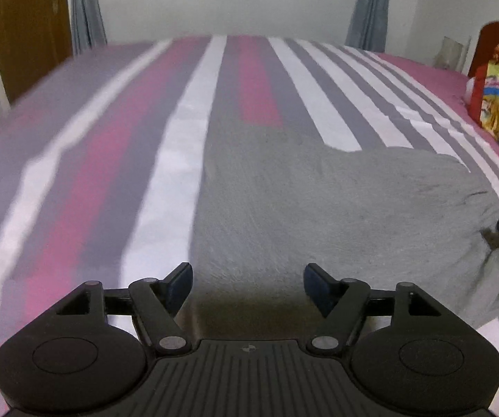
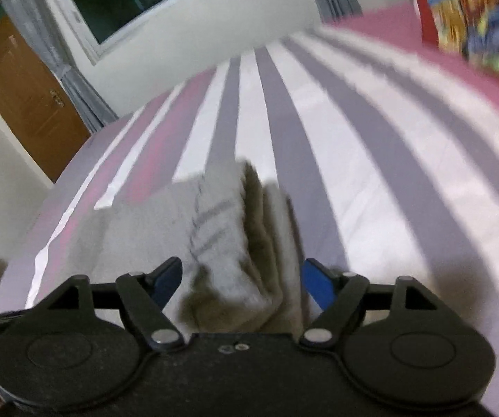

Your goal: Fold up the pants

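From the left wrist, the left gripper [image 1: 248, 283] tilts down over the near edge of the grey pants [image 1: 319, 201], jaws spread wide and gripping nothing, with the striped bedsheet [image 1: 110, 173] lying bare to its left and beyond. From the right wrist, the right gripper [image 2: 242, 278] also angles down, jaws parted around the pants' [image 2: 214, 229] layered edge (the pads not pressing it), open sheet [image 2: 371, 173] stretching rightward toward a colourful bag [image 2: 475, 17].
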`<state>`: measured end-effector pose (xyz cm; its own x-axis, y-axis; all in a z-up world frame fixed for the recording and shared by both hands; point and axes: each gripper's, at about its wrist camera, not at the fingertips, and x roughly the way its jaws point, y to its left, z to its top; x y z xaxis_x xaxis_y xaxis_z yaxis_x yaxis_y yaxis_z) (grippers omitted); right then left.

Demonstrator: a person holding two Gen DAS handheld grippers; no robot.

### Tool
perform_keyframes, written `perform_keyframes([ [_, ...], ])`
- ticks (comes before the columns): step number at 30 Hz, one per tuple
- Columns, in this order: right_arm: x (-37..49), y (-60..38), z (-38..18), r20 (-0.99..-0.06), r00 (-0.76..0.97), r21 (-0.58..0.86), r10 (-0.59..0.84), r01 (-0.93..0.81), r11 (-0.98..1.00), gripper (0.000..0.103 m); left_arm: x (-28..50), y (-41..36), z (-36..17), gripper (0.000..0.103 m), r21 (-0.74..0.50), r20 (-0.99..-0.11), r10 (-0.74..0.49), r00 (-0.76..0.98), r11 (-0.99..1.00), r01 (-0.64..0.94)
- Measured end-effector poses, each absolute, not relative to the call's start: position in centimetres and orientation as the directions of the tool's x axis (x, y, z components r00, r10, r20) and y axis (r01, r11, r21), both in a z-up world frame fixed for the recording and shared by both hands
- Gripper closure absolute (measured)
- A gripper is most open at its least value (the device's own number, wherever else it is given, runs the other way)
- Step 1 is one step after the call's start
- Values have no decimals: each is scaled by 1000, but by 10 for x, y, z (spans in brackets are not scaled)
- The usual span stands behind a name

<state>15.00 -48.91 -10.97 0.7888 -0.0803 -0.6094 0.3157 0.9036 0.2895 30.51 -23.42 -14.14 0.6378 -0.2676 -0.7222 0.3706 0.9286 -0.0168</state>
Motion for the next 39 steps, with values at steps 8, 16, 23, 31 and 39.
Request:
perform_keyframes([
  [8,156,-435,-76,-514,846,67,-143,206,976,49,279,-242,-114,32,-65,-688,-327,648,917,394],
  [16,171,-437,-138,-664,719,-62,-205,221,973,56,264,-262,-154,31,28,-724,-288,626,895,445],
  [23,165,-437,-140,-665,718,-26,-205,253,967,54,262,-268,-150,8,22,-722,-301,623,890,455],
  [31,163,-439,-139,-669,719,-11,-189,245,969,51,261,-268,-146,0,14,-741,-285,608,899,438],
  [39,161,-435,-134,-661,724,-17,-198,250,968,49,258,-236,-142,0,-261,-715,-468,519,868,422],
])
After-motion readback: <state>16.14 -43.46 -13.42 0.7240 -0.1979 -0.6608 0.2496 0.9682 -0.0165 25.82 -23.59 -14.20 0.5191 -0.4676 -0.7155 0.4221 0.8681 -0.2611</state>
